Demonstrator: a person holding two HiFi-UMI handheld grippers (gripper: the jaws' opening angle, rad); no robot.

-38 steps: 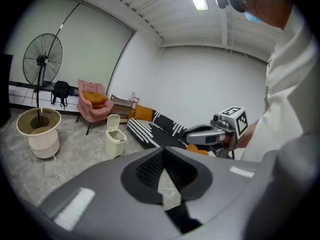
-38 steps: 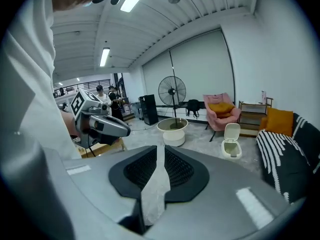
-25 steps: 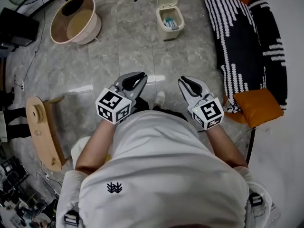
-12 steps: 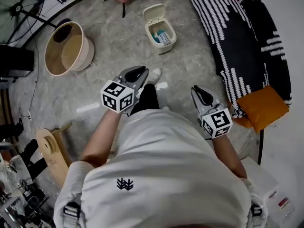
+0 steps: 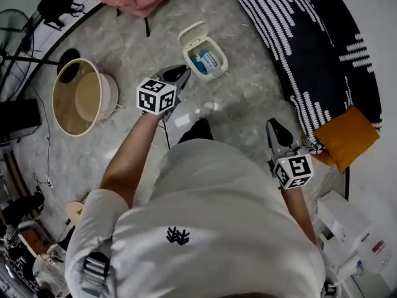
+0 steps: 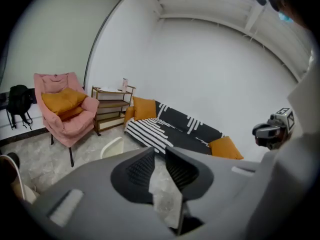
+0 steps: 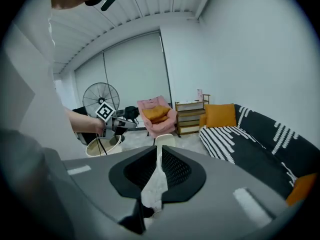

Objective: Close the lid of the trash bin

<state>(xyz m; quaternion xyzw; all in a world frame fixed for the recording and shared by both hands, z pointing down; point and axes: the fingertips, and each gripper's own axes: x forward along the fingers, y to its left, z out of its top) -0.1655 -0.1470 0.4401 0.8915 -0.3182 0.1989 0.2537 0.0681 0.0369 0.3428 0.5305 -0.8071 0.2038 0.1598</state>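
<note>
A small cream trash bin (image 5: 206,61) stands on the grey stone floor with its lid (image 5: 191,33) tipped up and back; blue and white rubbish shows inside. My left gripper (image 5: 178,74) is stretched out just left of the bin, apart from it. Its jaws have just been opening to a narrow gap, with nothing between them. In the left gripper view the upright lid (image 6: 112,147) shows just beyond the left gripper (image 6: 160,152). My right gripper (image 5: 276,129) hangs back at the person's right side, shut and empty; its own view shows the lid (image 7: 165,140) far beyond its tips (image 7: 159,150).
A round wooden tub (image 5: 80,98) sits left of the bin. A black-and-white striped sofa (image 5: 298,36) with an orange cushion (image 5: 347,138) runs along the right. Behind the bin stand a pink armchair (image 6: 62,109) and a low shelf (image 6: 112,106). A fan (image 7: 101,96) stands far left.
The person has stepped toward the bin. The left gripper has reached forward to just beside it, while the right gripper has dropped back to the right side.
</note>
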